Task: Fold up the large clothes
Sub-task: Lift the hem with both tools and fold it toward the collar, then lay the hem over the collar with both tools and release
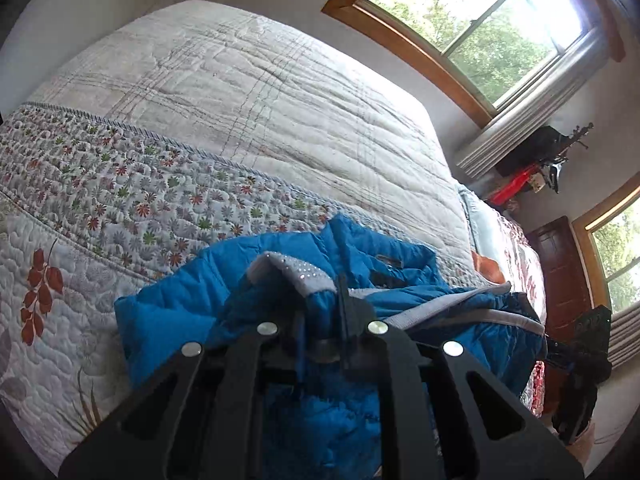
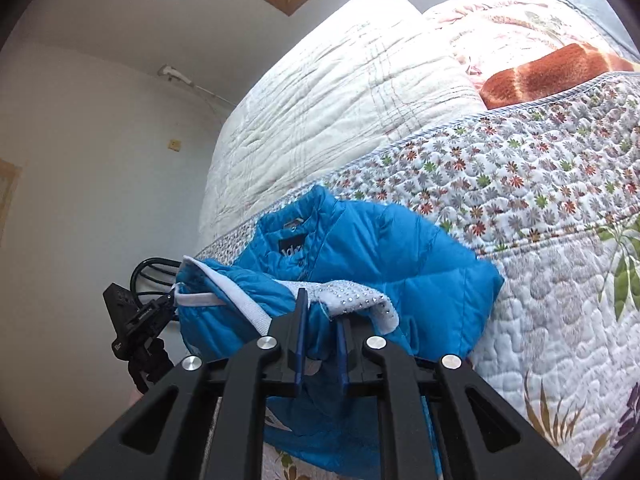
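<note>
Folding is only beginning: I am clamping my left gripper and right gripper on the blue jacket, lying crumpled on the bed, sleeves still unfolded.

White lettering on the blue jacket's black neck label, too blurred to read

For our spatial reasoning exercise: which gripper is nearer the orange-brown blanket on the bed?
Right. The right gripper, shut on the blue jacket, has the blanket ahead to its right; the left gripper grips the jacket's far side.
</note>
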